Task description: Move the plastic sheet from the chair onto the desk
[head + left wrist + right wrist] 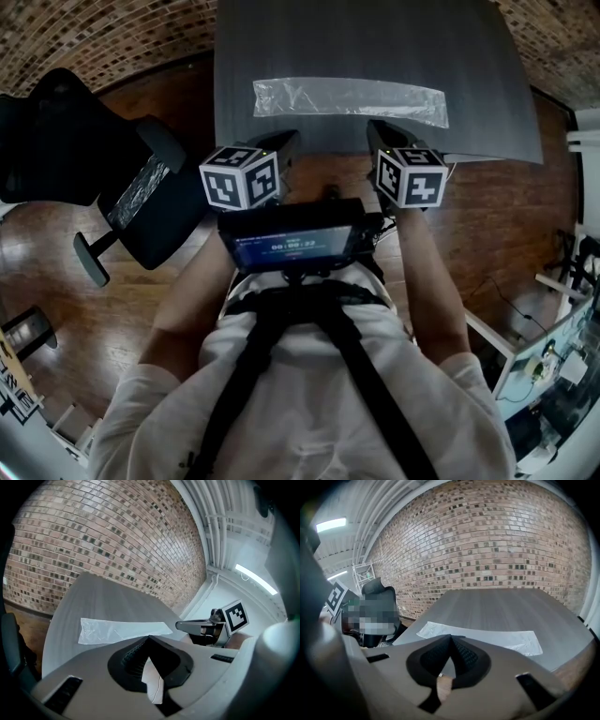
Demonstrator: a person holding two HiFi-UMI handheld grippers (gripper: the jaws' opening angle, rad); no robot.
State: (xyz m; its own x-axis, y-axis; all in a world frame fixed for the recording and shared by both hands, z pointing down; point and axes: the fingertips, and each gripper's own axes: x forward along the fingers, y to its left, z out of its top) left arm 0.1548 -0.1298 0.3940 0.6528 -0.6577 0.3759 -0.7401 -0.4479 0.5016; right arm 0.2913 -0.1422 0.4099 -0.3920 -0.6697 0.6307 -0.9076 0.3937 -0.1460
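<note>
Now left gripper (149, 638) jaws pressed together, empty; right gripper (451, 637) same; plastic sheet (349, 98) flat on desk (281, 37).

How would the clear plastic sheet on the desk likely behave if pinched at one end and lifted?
Probably floppy: the plastic sheet is thin, see-through and wrinkled, so it should drape. Likely very light, lying flat on the desk. A push might crumple or slide it on that smooth top.

Clear, faintly whitish sheet (349, 99), grey desk (375, 37) with fine straight grain, black chair (56, 131), red-brown wood floor (487, 234), wall (103, 541) of mottled brown, dark and pale bricks, left cube (241, 176) and right cube (411, 176) white with black square markers, white shirt (300, 412), black straps (244, 375)
</note>
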